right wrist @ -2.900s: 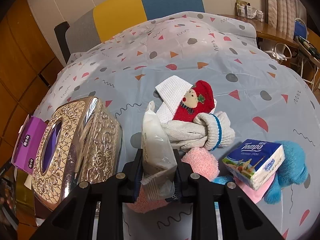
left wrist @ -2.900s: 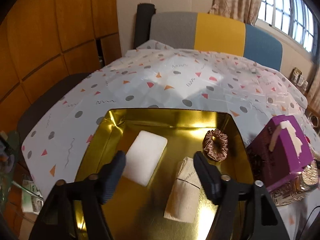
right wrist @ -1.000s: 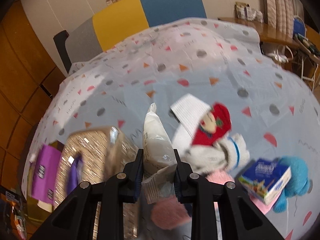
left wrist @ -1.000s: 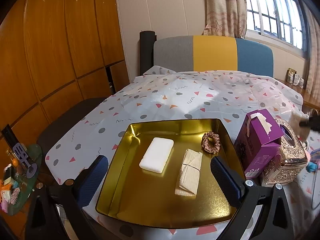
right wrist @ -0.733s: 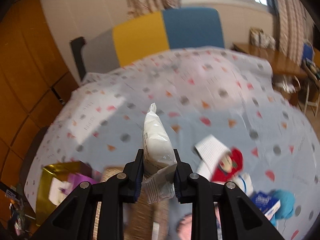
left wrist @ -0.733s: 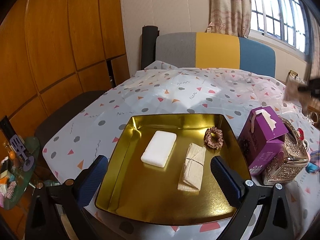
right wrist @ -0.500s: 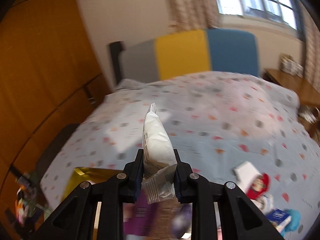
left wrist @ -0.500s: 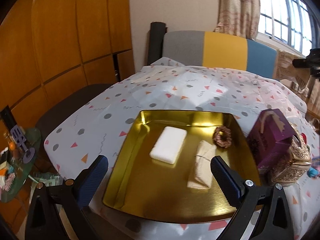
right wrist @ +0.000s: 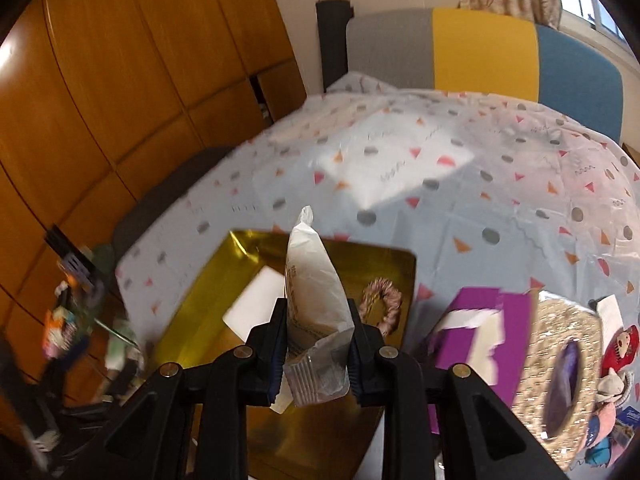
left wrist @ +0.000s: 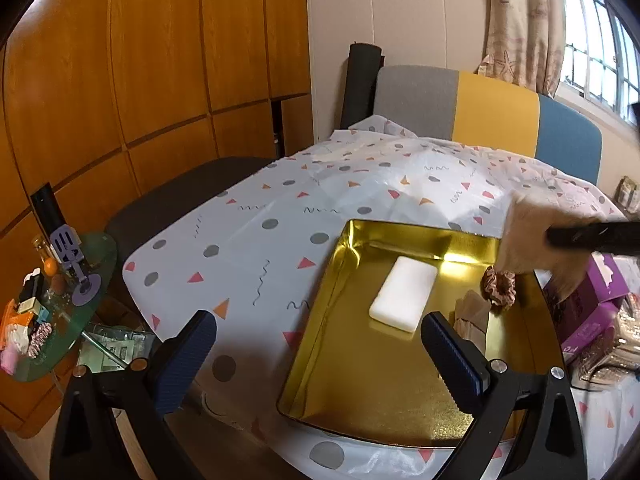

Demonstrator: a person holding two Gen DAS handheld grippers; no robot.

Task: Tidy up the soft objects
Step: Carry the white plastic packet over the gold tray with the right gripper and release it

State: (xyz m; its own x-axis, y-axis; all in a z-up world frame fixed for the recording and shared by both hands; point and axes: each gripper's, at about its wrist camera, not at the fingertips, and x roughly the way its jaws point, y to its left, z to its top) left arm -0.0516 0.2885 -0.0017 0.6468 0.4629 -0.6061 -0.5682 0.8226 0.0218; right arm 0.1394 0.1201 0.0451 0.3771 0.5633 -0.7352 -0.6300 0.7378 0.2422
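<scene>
My right gripper [right wrist: 318, 332] is shut on a white plastic packet [right wrist: 314, 280], which stands upright between the pads above the near part of the gold tray [right wrist: 200, 292]. In the tray lie a white pad [right wrist: 256, 304] and a pink scrunchie [right wrist: 380, 300]. In the left wrist view the gold tray [left wrist: 380, 392] holds the white pad [left wrist: 404, 298], a folded beige cloth [left wrist: 472, 316] and the scrunchie [left wrist: 499, 286]. The right gripper [left wrist: 592, 236] shows there as a blurred black bar with the packet [left wrist: 528, 240] over the tray's far right. My left gripper [left wrist: 316, 340] hangs open at the tray's near left edge, holding nothing.
A purple tissue box [right wrist: 472, 340] and an ornate silver box [right wrist: 560, 360] stand right of the tray, with a red plush [right wrist: 618, 344] and other soft things beyond. A cluttered glass side table [left wrist: 52, 304] sits at the left, beside wooden wall panels.
My right gripper carried the packet from the soft pile leftward past the boxes to over the tray, and now shows in the left wrist view. My left gripper drifted left and stayed open.
</scene>
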